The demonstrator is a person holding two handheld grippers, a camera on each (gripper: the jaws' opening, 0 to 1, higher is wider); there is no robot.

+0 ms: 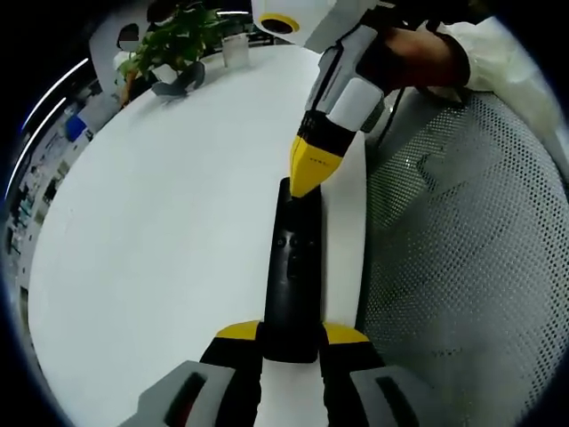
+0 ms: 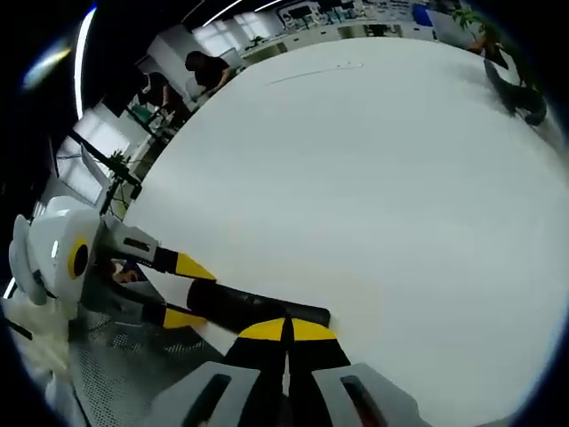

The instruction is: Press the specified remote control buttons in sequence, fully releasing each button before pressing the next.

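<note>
Remote (image 1: pixel 291 276): black, long, lay flat on the white table (image 1: pixel 160 231) near its edge, beside a mesh chair (image 1: pixel 462 267). In right gripper view the remote (image 2: pixel 253 307) ran from lower left toward centre, just above that view's own jaws.

Left hand-held gripper (image 1: pixel 291 336): jaws partly open, closed on the near end of the remote, one yellow-tipped jaw on each long side. In right gripper view the same left hand-held gripper (image 2: pixel 182 292) came in from the left, yellow tips on either side of the remote's far end, white body behind.

Right hand-held gripper (image 2: pixel 286 329): jaws brought together, yellow tips touching with only a thin seam between, nothing between them. In left gripper view the right hand-held gripper (image 1: pixel 311 165) came down from the top, closed yellow tip on the far end of the remote's top face. Contact looked made; whether a button was pressed down, cannot tell.

Buttons (image 1: pixel 290 242): a few small round ones showed mid-remote, nearer the camera than the yellow tip.

Hand (image 1: pixel 418 53): a person's hand held the right hand-held gripper's body, pale sleeve (image 1: pixel 498 62) behind it.

Plant (image 1: pixel 173 40): green, leafy, at the far side of the table, with a white cup (image 1: pixel 236 49) just beside it. In right gripper view the plant (image 2: pixel 484 31) sat at upper right.

Background: people (image 2: pixel 204 67) stood beyond the table edge at upper left of right gripper view; office clutter behind, too small to tell.
</note>
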